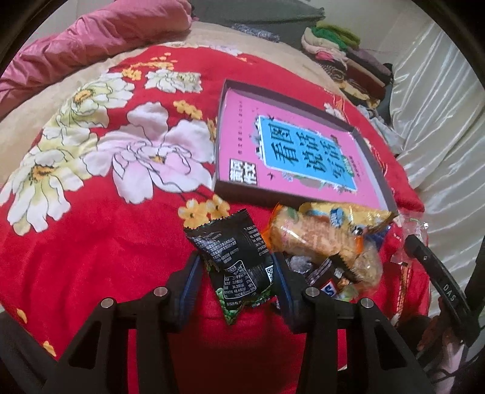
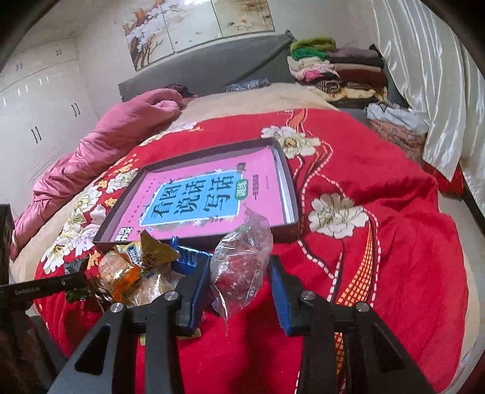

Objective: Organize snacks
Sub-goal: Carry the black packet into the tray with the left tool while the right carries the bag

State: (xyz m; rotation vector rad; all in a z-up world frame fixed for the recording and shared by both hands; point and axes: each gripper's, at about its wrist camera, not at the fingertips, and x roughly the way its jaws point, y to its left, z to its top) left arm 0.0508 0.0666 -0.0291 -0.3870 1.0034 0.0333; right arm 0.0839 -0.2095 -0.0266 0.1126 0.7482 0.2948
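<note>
A wide bed fills the room, spread with a red plush blanket printed with large white and pink flowers over a beige sheet. A rumpled pink satin quilt lies along one side of it. At the head stands a grey upholstered headboard, with a stack of folded clothes in green, cream, brown and pink beside it. Glossy white satin curtains hang along one wall. White wardrobe doors with dark handles line the opposite wall, and a painted panel of blossoming branches hangs above the headboard.
</note>
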